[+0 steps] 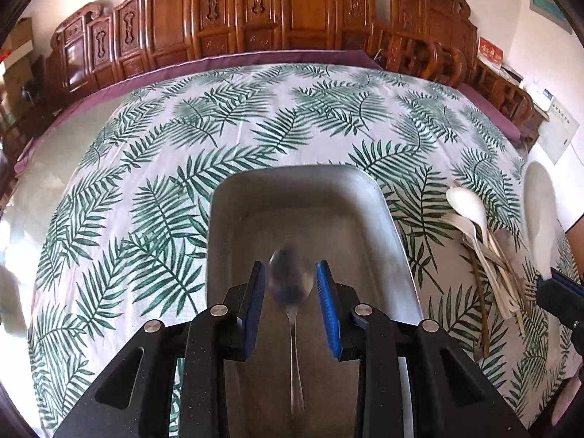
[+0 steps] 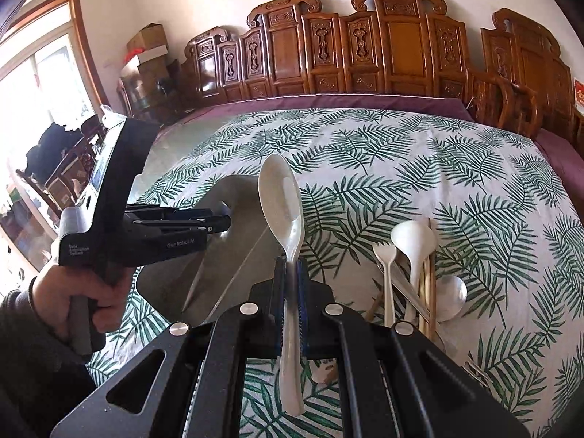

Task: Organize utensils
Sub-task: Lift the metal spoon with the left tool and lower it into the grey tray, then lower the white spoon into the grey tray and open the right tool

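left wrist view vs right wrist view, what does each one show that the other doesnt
Only the left wrist view shows the metal spoon lying in the tray between the open left gripper's pads, untouched. Only the right wrist view shows the hand carrying that gripper, a window, and the right gripper shut on the white spoon's handle. Both show the tray, the utensil pile on the leaf-print cloth, and the carved wooden screen.

home (carved wooden furniture (image 2: 383, 47))
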The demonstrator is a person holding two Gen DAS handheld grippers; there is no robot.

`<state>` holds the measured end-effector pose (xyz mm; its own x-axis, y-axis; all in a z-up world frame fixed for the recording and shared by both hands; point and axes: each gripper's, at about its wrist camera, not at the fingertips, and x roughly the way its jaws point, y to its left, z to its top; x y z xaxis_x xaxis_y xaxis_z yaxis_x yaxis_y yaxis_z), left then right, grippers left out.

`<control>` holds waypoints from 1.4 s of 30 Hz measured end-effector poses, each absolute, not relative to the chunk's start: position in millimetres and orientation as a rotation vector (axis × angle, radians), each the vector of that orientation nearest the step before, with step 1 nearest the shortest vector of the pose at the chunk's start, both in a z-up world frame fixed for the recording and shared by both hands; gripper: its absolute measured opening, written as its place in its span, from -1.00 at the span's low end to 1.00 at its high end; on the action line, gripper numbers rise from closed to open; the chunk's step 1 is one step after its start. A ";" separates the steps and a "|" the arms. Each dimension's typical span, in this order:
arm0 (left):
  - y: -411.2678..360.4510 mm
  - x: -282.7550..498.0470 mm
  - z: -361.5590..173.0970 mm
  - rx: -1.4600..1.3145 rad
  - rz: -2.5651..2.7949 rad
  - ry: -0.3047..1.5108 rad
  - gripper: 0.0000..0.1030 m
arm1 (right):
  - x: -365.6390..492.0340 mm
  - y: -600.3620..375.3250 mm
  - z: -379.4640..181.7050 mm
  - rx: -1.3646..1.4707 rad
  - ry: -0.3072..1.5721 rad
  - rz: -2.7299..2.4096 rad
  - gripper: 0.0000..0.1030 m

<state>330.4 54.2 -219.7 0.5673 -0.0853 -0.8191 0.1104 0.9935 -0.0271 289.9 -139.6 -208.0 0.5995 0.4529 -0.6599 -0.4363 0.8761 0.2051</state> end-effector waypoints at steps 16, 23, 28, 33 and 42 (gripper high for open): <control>119.3 316.9 -177.6 -0.036 -0.044 0.835 0.36 | 322.2 -62.9 -217.6 0.162 0.817 0.592 -0.85; 151.2 318.5 -177.3 -0.086 0.009 0.834 0.47 | 337.4 -43.9 -236.4 0.215 0.871 0.598 -0.83; 155.0 315.6 -174.5 -0.083 0.015 0.822 0.47 | 335.4 -41.9 -246.2 0.193 0.896 0.589 -0.79; 147.8 313.7 -173.2 -0.072 0.000 0.819 0.47 | 327.9 -63.3 -236.3 0.155 0.864 0.583 -0.79; 105.3 307.2 -163.8 -0.065 -0.072 0.805 0.47 | 302.8 -162.6 -200.5 -0.027 0.775 0.486 -0.79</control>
